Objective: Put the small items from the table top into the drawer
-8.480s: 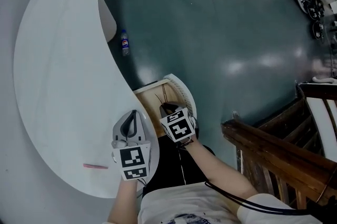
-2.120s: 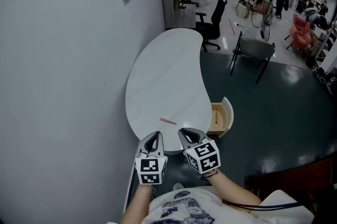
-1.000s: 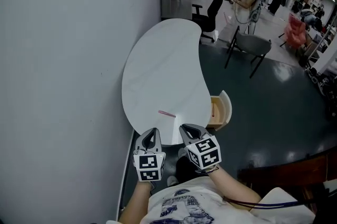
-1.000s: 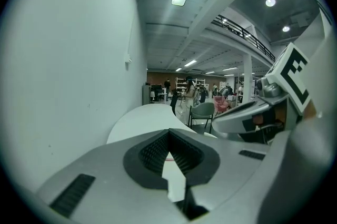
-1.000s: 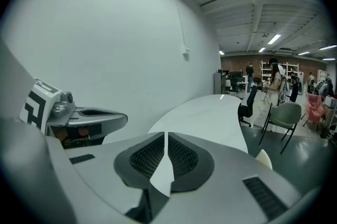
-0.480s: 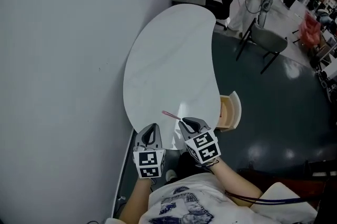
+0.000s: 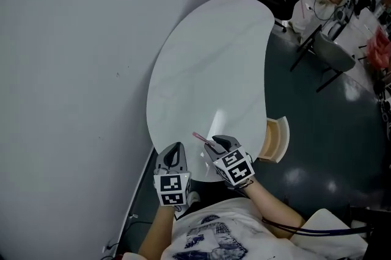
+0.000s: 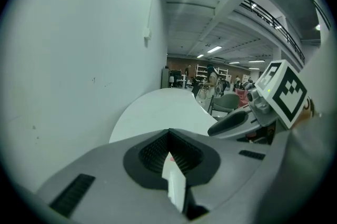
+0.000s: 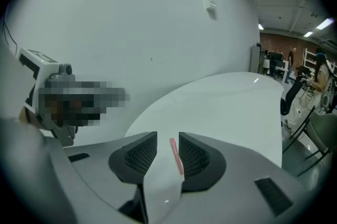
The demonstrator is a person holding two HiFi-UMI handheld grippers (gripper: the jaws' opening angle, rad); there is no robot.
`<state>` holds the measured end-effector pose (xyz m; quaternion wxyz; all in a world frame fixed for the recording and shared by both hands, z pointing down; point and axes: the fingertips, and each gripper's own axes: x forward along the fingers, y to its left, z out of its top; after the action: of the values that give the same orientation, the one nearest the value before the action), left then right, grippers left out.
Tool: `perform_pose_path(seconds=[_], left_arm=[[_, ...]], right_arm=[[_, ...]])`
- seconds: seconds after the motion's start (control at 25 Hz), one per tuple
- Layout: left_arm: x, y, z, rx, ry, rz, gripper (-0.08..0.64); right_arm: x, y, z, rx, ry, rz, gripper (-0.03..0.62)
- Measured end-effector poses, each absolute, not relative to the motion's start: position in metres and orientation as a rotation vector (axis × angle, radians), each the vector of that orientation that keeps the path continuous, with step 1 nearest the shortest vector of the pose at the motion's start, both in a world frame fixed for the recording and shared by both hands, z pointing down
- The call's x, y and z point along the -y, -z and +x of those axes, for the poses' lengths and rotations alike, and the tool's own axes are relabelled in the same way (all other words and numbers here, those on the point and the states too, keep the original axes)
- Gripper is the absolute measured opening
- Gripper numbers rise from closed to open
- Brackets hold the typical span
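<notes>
— Watching the right claw [image 9: 168, 136], I'd worry most about a miss. Its jaws have just been opening and stand wide, with the pink stick [image 9: 176, 155] showing in the gap between them, but neither pad presses on it.

— Where does the stick lie?

— Flat on the white desk [image 7: 208, 69], near the rim closest to the person, just ahead of the claw tips. It runs roughly along the jaws and sits nearer one pad than the other.

— So what goes wrong?

— It looks thin and the desk looks smooth. If the pads close before the tips are down at the surface, I'd expect them to meet above it and come away empty. If they come in uneven, the nearer pad could push the stick sideways or roll it, and with the rim so close it might slide off to the floor.

— And the left claw [image 7: 176, 148]?

— Jaws together, nothing in them, hanging off the near rim just beside the right one. Crowding in, it could knock the other claw mid-pinch.

— After the pickup?

— The drawer [image 7: 278, 137] stands open at the desk's right side, well apart from the stick. A weak pinch on something that slim may let it swivel or drop on the way, or land outside the drawer.
</notes>
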<state>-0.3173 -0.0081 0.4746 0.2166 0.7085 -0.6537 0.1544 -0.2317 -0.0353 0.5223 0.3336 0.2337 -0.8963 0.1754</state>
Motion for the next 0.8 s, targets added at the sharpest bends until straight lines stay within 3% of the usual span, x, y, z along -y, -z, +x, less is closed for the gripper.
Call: perform_pose_path(seconds=[0.8], left_arm=[[0.036, -0.533, -0.342, 1.852, -0.459, 1.707, 0.023]], right_arm=[[0.059, -0.629, -0.252, 2.136, -0.416, 0.304, 0.118]])
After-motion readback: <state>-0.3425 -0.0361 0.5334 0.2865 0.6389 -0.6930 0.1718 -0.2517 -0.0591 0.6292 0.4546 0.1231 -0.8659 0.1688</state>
